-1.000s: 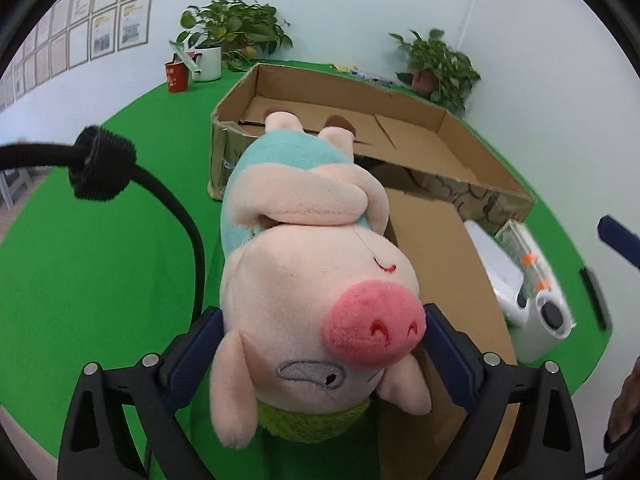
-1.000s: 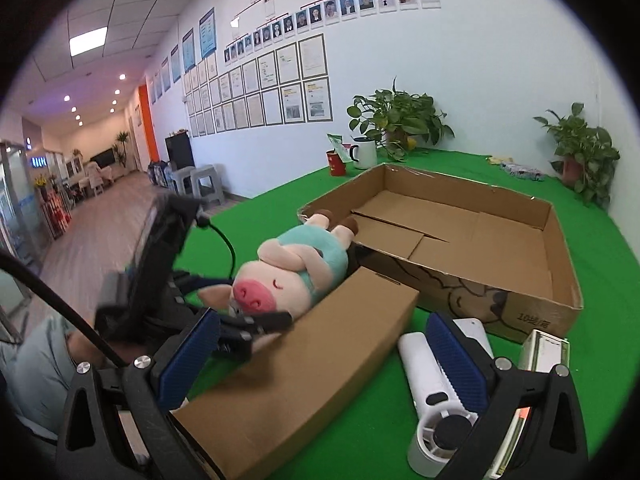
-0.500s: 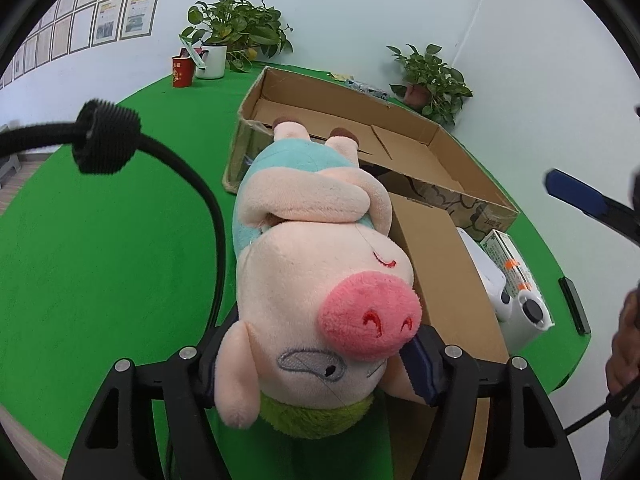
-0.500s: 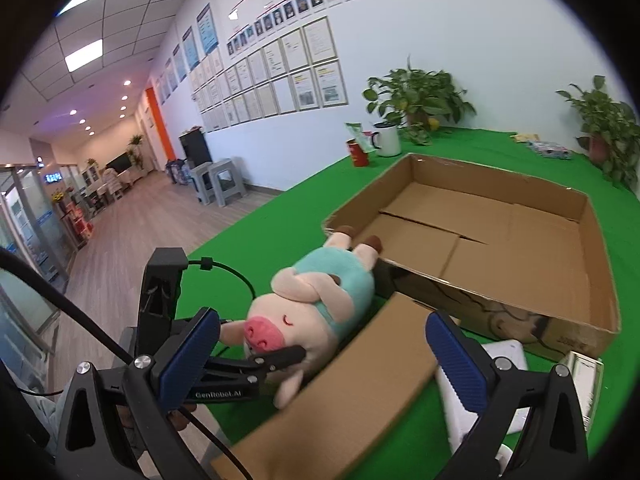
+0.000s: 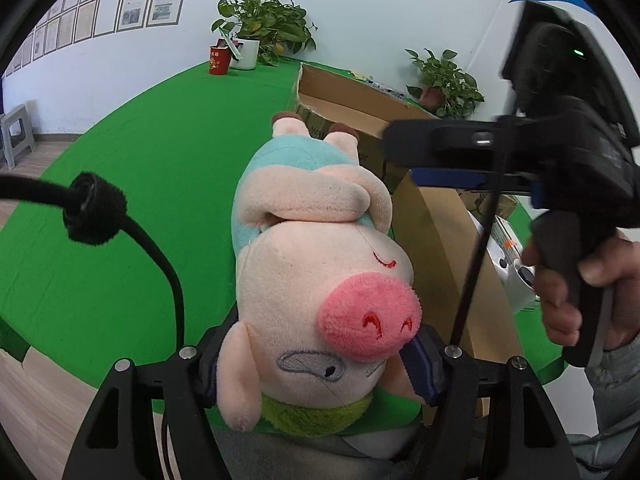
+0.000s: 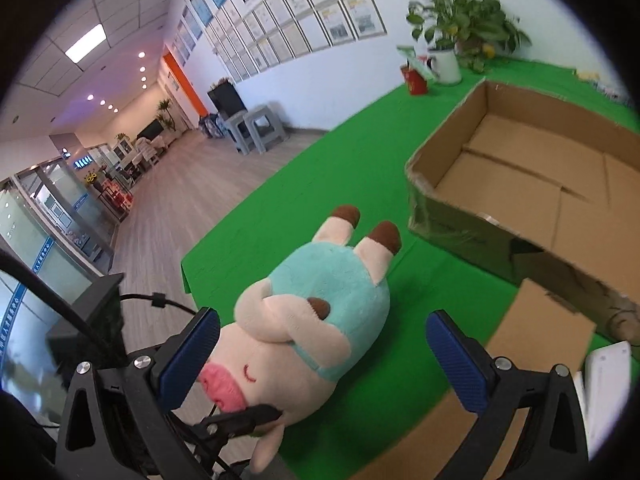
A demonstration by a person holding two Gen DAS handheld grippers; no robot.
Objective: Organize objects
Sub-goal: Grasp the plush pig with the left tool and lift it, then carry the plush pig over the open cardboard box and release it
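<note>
Green cloth point(image 6: 304, 184) covers the table, with a tiled hallway off to the left and framed notices on the white wall behind.

Left side: the left gripper point(image 5: 316, 364) has just been closing, and the head of the plush pig point(image 5: 320, 280) sits between its jaws — the blue pads are pressed into the cheeks on both sides, so I judge this a grip on the head. In the right wrist view one dark finger of that gripper lies against the pig's point(image 6: 304, 320) snout end.

Centre: the pig lies on its back on the cloth. Its long axis runs from the head, at the near table edge, away toward the brown-tipped feet, which point at the near corner of the open cardboard box point(image 6: 520, 184). Feet and box wall are near but apart.

Right side: the right gripper point(image 6: 320, 356) hovers over the pig with its jaws wide — nothing is touched by either pad; the torso shows in the gap between them. A flat closed carton point(image 6: 536, 332) lies just beside the pig on the right, with a white appliance point(image 6: 608, 360) at the frame edge beyond it.

Assessment: the left hand is the nearer and already has the toy. The box lies straight ahead along the pig's own axis, so the carry should go feet-first, forward and over the near wall. A head-only hold on a soft body risks sag and snagging on that wall.
</note>
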